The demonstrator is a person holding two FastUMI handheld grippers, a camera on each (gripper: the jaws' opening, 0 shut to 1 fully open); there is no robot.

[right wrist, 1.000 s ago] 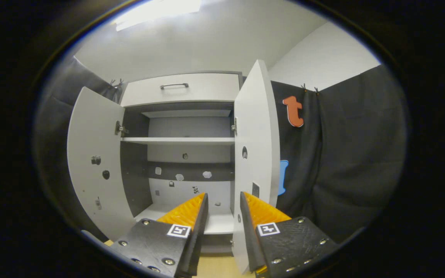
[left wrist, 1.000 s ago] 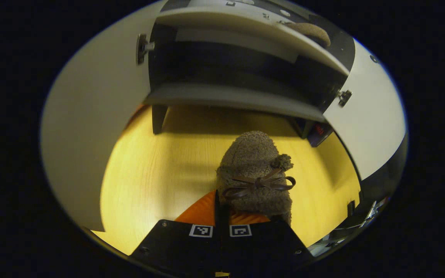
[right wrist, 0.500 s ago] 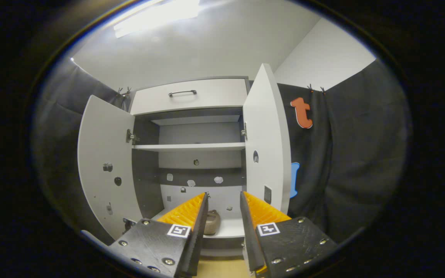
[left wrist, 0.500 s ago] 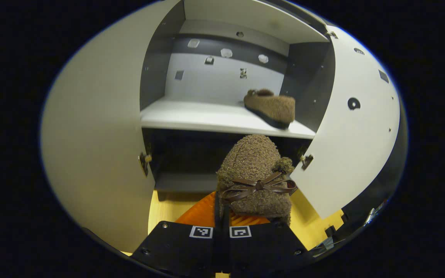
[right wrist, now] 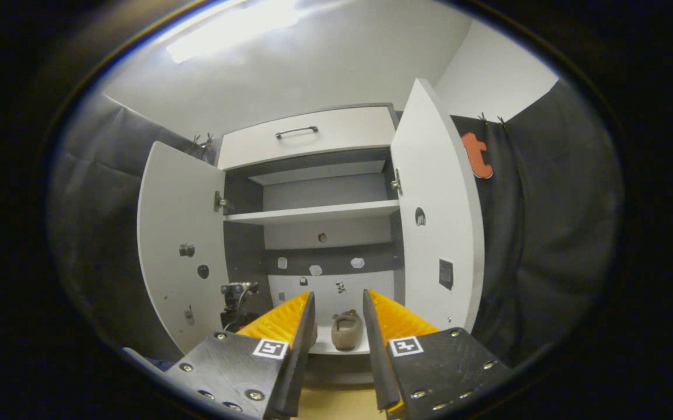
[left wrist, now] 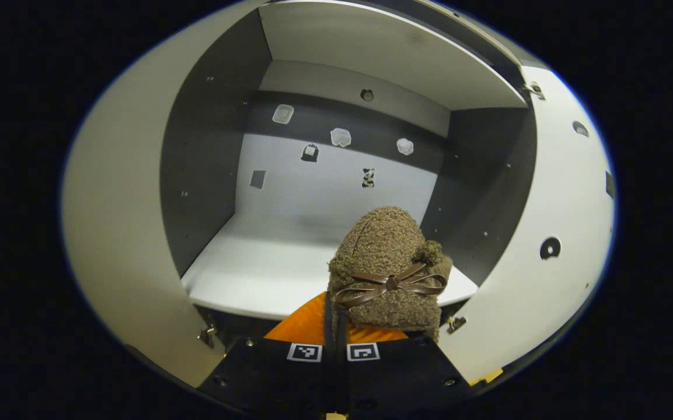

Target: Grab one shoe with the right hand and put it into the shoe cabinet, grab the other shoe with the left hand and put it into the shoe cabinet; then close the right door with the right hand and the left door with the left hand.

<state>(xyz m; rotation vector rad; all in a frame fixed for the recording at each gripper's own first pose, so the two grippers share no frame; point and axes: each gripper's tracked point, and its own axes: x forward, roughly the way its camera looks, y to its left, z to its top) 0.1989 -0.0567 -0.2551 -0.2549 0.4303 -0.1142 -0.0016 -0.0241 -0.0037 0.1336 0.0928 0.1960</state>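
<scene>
Left gripper view: the left gripper [left wrist: 336, 326] has its fingers closed tight on a fuzzy brown shoe [left wrist: 386, 268], held toe-forward at the front edge of the cabinet's lower shelf [left wrist: 254, 274], both doors open. Right gripper view: the right gripper [right wrist: 339, 326] hangs back from the cabinet [right wrist: 313, 175], fingers narrowly apart and empty; another shoe [right wrist: 345, 330] lies on the lower shelf.

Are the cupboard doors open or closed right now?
Open. In the right gripper view the left door and the right door both swing outward, so you see the shelves and a shoe inside.
</scene>
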